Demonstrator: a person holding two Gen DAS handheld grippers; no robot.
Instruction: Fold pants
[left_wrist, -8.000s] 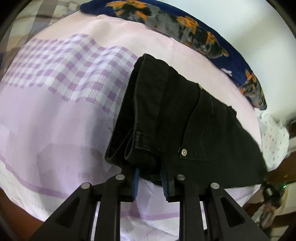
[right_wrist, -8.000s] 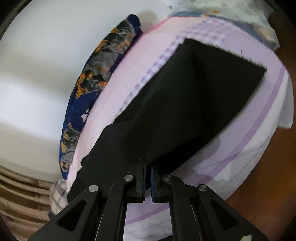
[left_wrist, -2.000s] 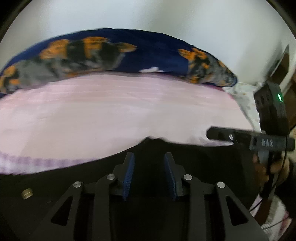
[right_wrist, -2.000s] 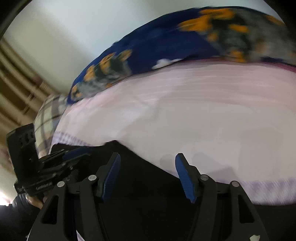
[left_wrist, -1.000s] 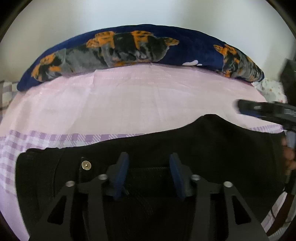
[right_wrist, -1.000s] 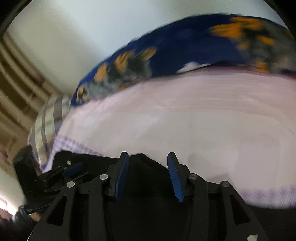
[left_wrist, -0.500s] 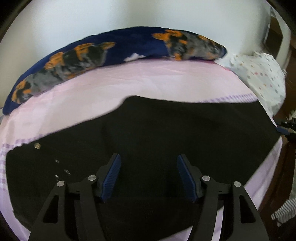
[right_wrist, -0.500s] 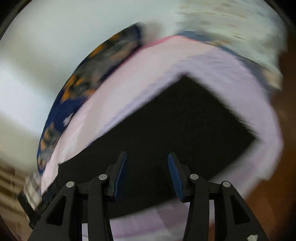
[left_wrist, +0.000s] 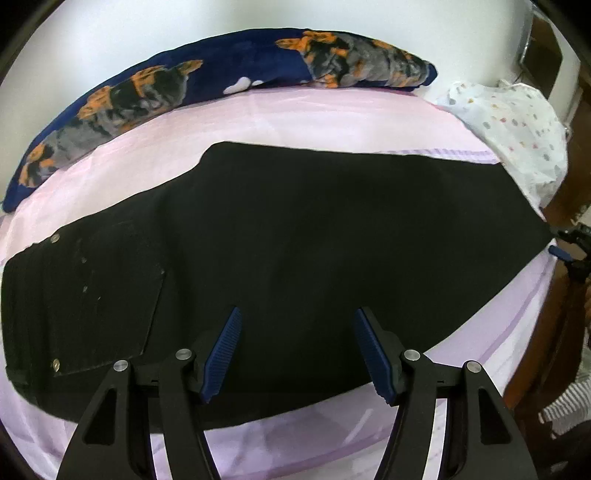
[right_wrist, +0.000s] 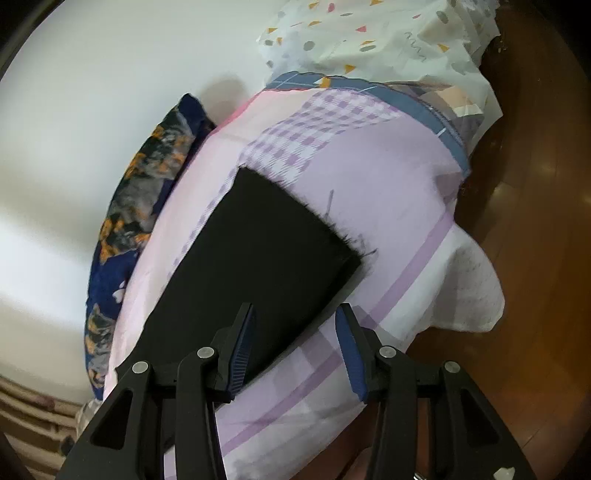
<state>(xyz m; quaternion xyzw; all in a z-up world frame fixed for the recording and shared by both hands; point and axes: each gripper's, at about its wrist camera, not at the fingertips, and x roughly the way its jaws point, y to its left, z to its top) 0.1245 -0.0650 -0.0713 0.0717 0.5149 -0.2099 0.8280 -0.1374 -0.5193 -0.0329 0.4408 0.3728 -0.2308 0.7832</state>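
Black pants (left_wrist: 295, 240) lie flat on a pink and purple bed sheet (left_wrist: 314, 118), folded lengthwise, waist and pocket rivets at the left, leg hems at the right. My left gripper (left_wrist: 297, 350) is open and empty above the near edge of the pants. In the right wrist view the frayed leg hem end of the pants (right_wrist: 273, 258) lies ahead. My right gripper (right_wrist: 295, 350) is open and empty over the near corner of that end. The right gripper's tip also shows in the left wrist view (left_wrist: 561, 253) at the far right.
A dark blue and orange blanket roll (left_wrist: 184, 81) lies along the wall behind the pants. A white dotted cloth (left_wrist: 517, 122) sits at the right end of the bed. The bed edge drops to a brown wooden floor (right_wrist: 535, 221).
Both grippers have let go of the pants, opened wide and pulled back. The pants now lie spread flat along the bed. The right gripper has swung to the hem end.
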